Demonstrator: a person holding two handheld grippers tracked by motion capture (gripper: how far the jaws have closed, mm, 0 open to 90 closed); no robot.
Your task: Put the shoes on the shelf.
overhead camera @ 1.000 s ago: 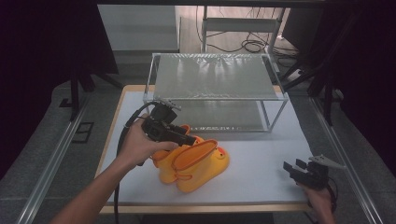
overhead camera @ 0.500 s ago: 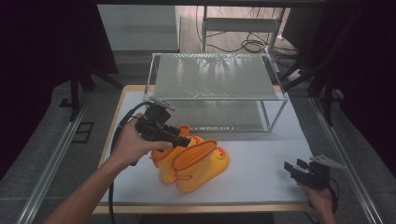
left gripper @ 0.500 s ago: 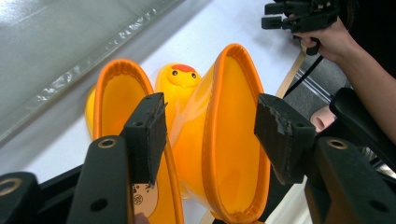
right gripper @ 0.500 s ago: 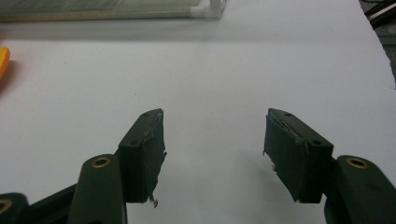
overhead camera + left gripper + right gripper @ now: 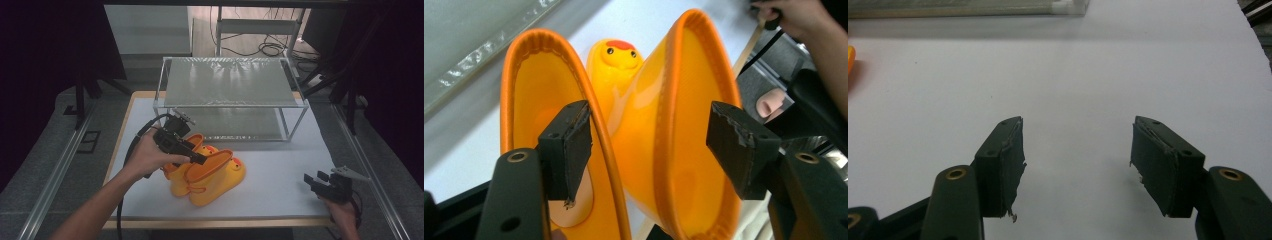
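Left gripper view: glossy yellow duck-faced boots point(image 5: 624, 65), orange-rimmed, side by side.

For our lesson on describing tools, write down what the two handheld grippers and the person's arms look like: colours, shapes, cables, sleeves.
Both grippers are black. The left gripper trails a black cable that loops off the table's near edge. The right gripper carries a grey three-cornered plate on top. Each has two blocky dark fingers with worn, frayed pad edges, bolted to arms with brass-coloured rivets. The forearms are bare, with no sleeves in view.
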